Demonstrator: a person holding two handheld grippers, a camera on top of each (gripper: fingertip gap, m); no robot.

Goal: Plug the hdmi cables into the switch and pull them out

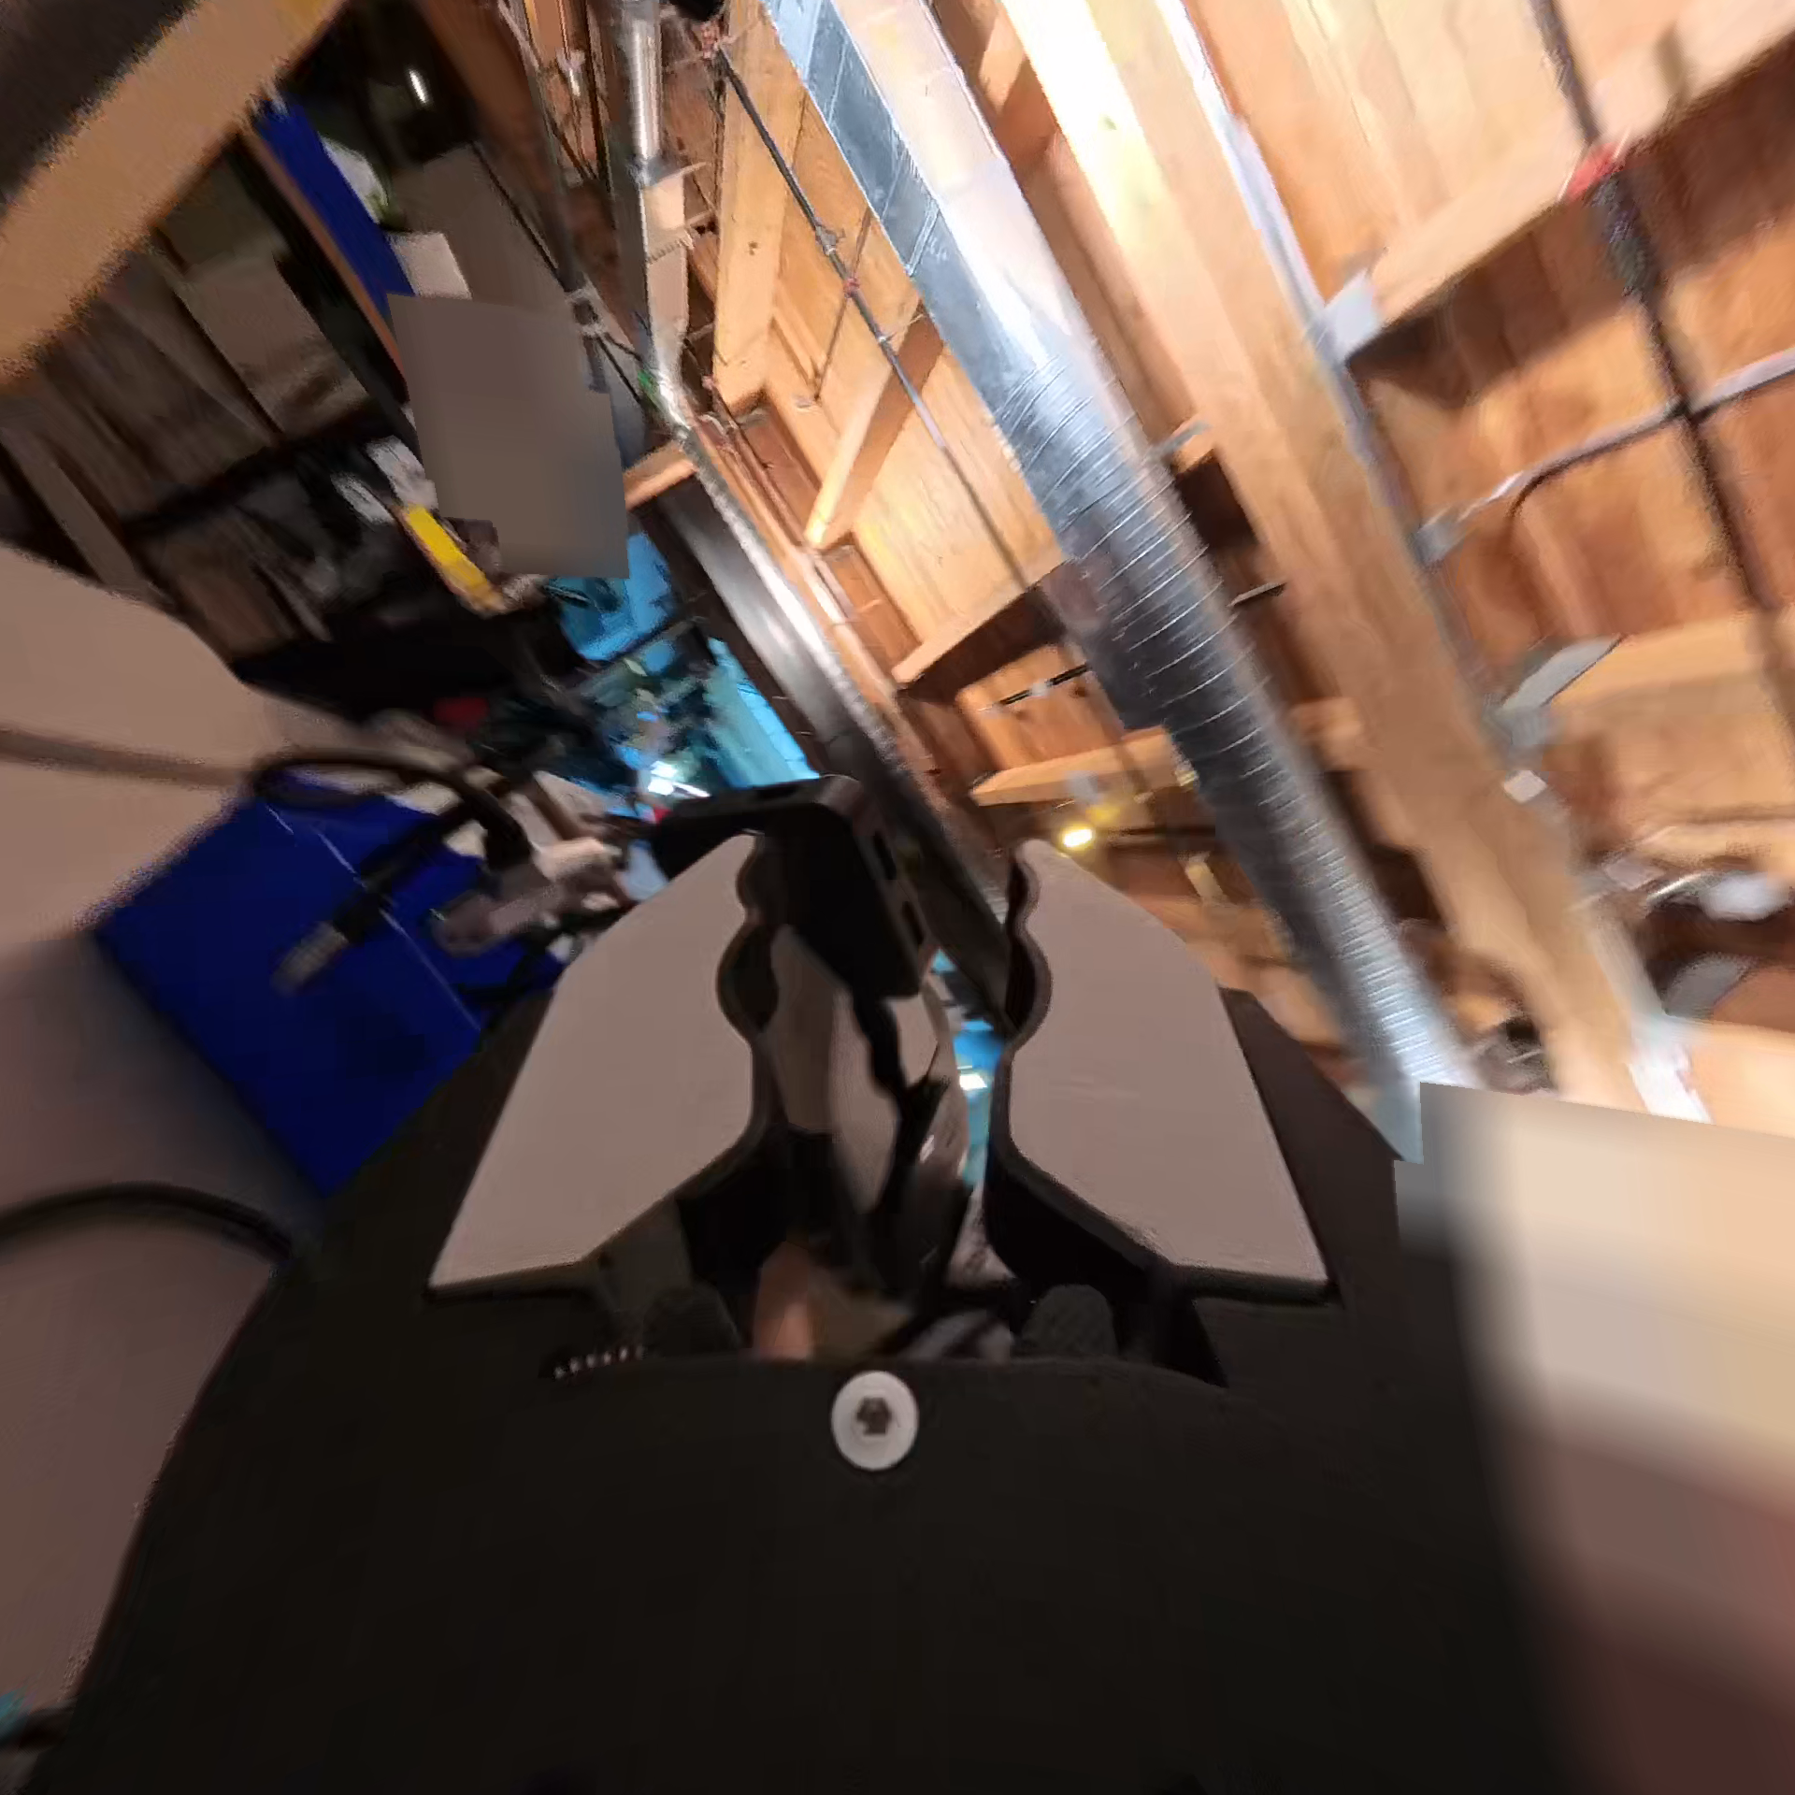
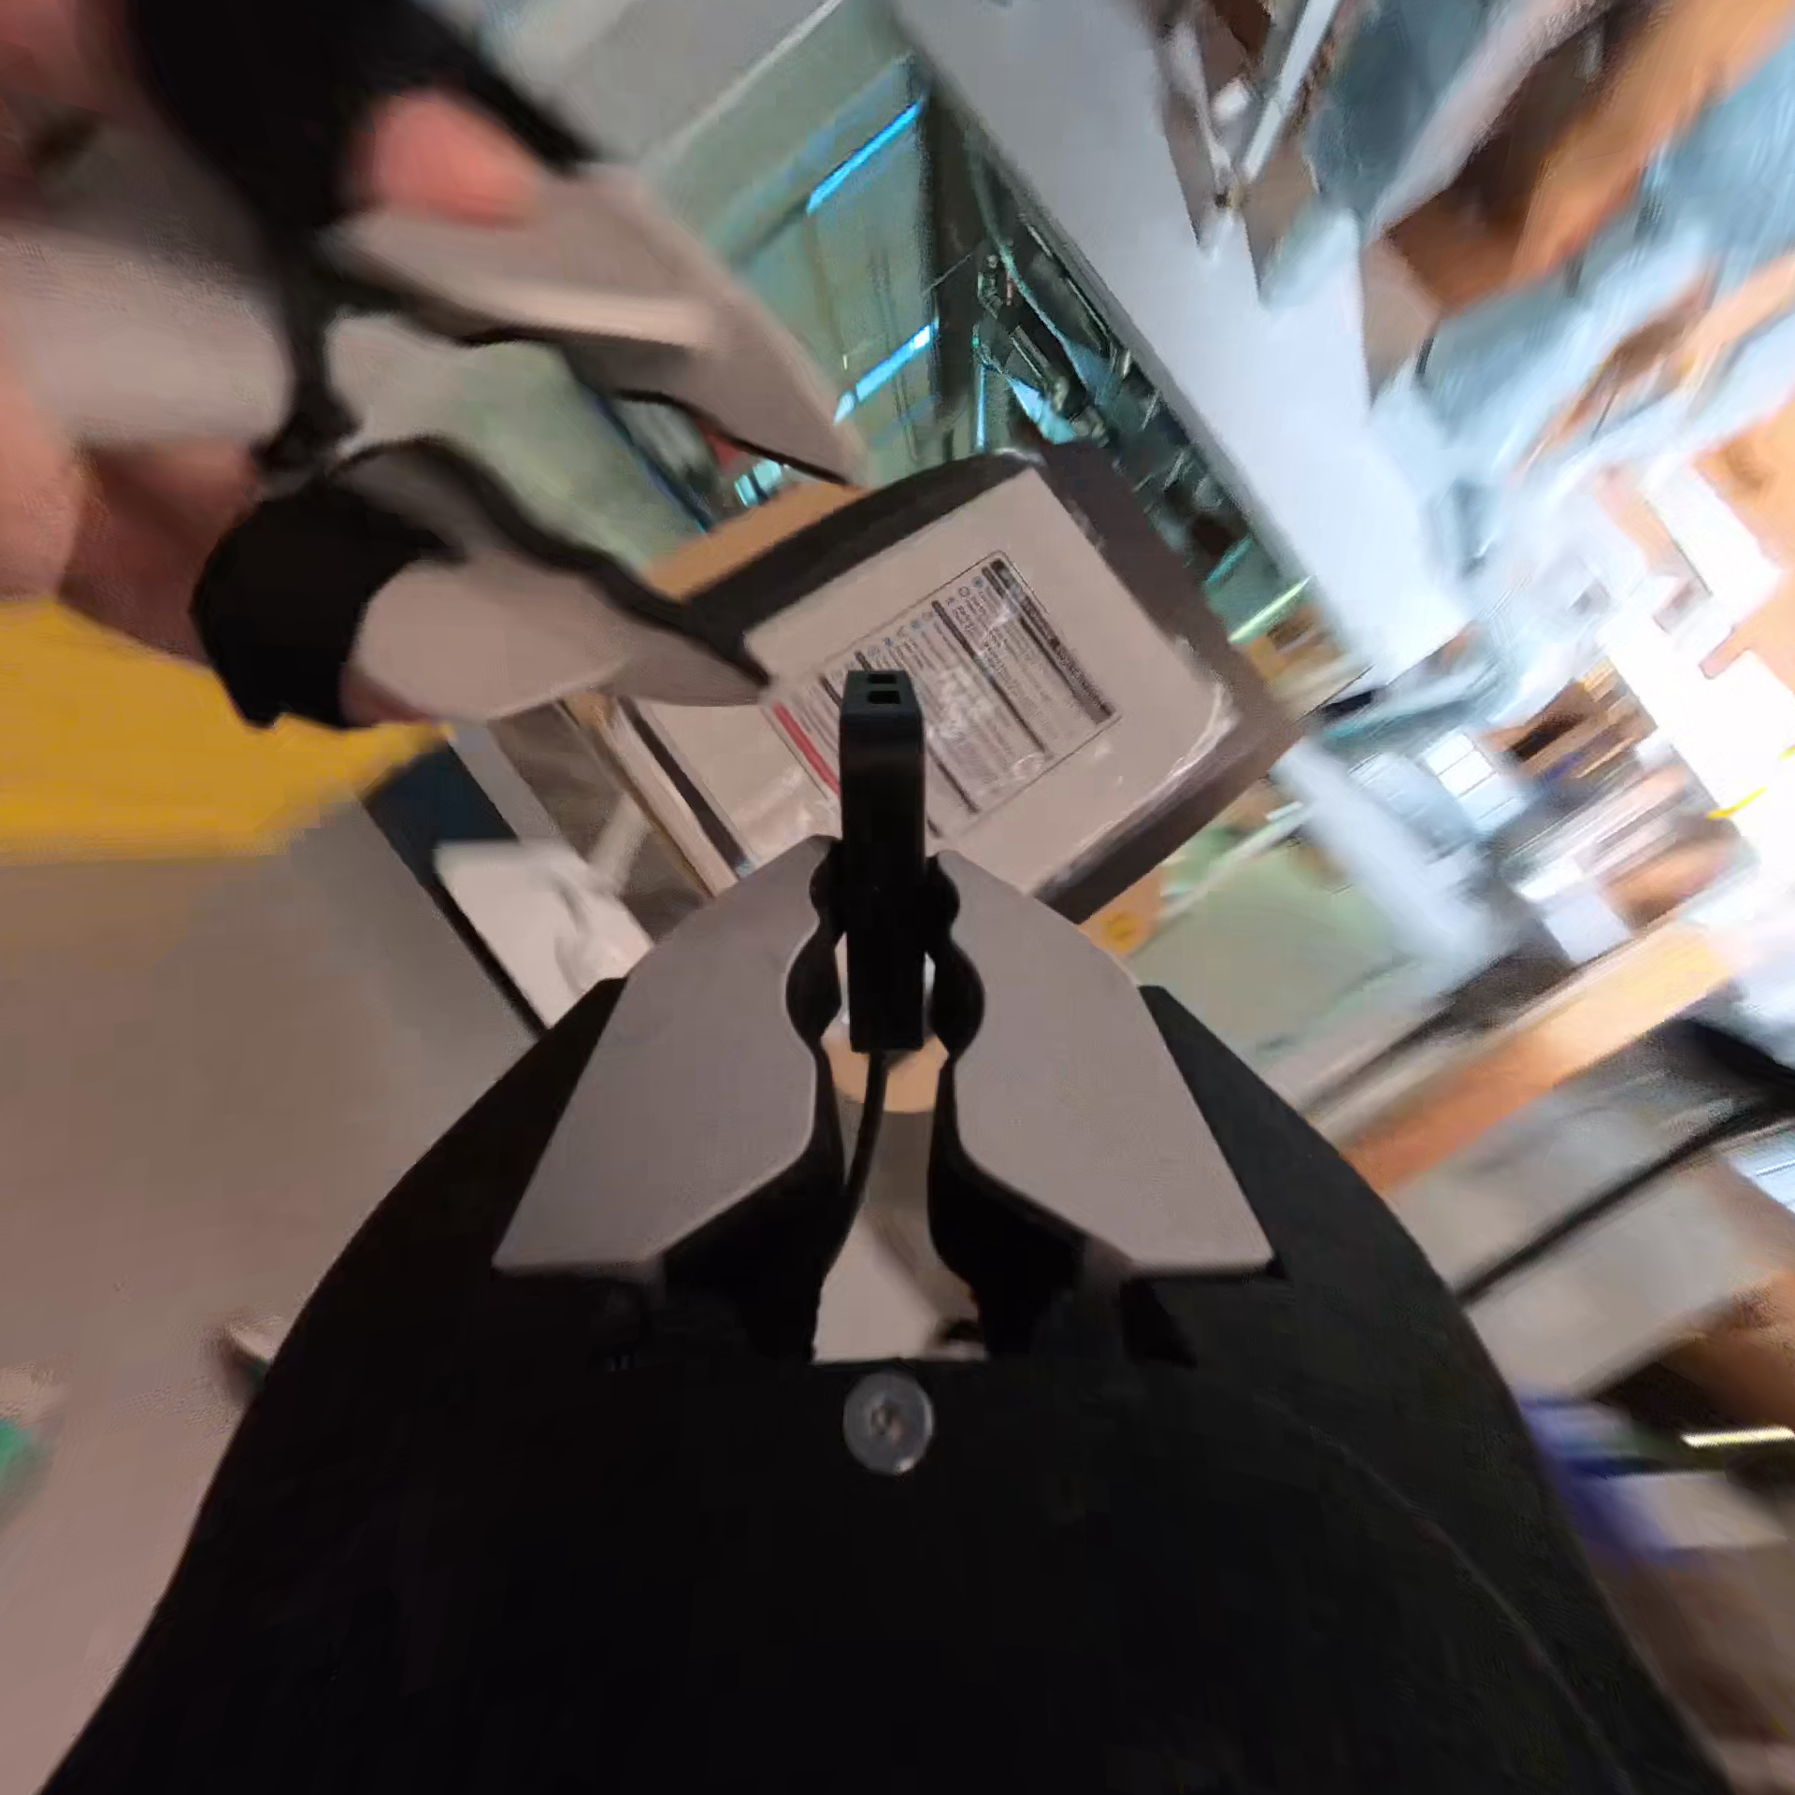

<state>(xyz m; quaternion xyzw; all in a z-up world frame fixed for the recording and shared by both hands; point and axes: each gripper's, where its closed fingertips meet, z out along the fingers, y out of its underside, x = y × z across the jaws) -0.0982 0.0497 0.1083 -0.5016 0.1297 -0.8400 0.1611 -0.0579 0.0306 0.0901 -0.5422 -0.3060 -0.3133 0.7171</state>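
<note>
- Between the two grey fingers of the right gripper (image 2: 879, 874), at the centre of the right wrist view, a black HDMI plug (image 2: 879, 826) is held upright, its jaws pressed against the plug's sides.
- A thin black cable (image 2: 867, 1127) is seen running from the bottom of the plug down between the fingers.
- Behind the plug tip, a grey box with a printed label (image 2: 971, 699) is seen, blurred by motion.
- At the upper left of that view, the other gripper is seen, blurred, with a person's hand (image 2: 58, 466) behind it.
- A yellow surface (image 2: 146, 738) is seen at the left edge.
- In the left wrist view, the left gripper (image 1: 884, 874) is shown with its jaws apart.
- A black switch box (image 1: 835, 874) with small ports on its side is seen at the centre, lying against the left finger (image 1: 622, 1049); contact with the right finger cannot be made out, so whether it is gripped cannot be told.
- Wooden beams (image 1: 1457, 486) and a silver duct (image 1: 1068, 437) fill the right and upper parts of that view.
- A blue bin (image 1: 291, 971) is seen at the left.
</note>
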